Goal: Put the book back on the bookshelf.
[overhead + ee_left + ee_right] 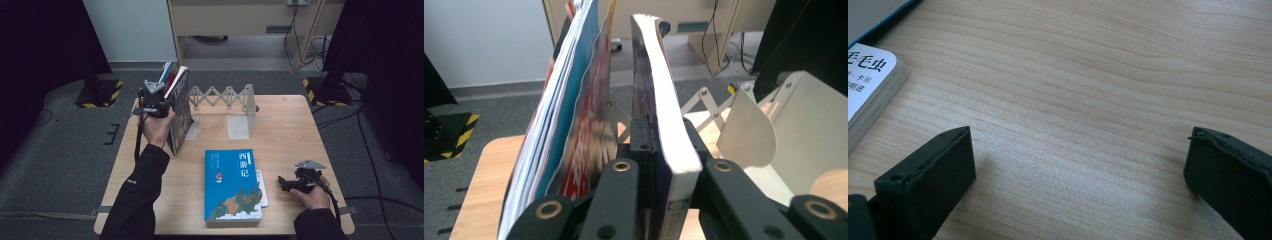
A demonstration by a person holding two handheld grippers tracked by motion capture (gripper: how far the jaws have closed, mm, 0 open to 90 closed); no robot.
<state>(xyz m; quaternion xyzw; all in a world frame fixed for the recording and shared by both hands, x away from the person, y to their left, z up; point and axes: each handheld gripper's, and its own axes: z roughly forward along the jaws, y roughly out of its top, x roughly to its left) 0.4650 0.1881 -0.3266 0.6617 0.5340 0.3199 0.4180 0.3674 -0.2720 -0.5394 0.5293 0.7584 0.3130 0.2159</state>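
My left gripper is shut on a thick dark-covered book and holds it upright at the left end of the table. In the left gripper view its jaws clamp the book by its lower edge, white page block to the right. Several thin books lean just to its left. A blue book lies flat at the table's front, on top of a small white book. My right gripper rests on the table to the right of them, open, with bare wood between its jaws.
A grey metal expanding book rack stands at the back of the wooden table, with an upright divider and more dividers to the right of the held book. The white book's corner lies left of the right jaws.
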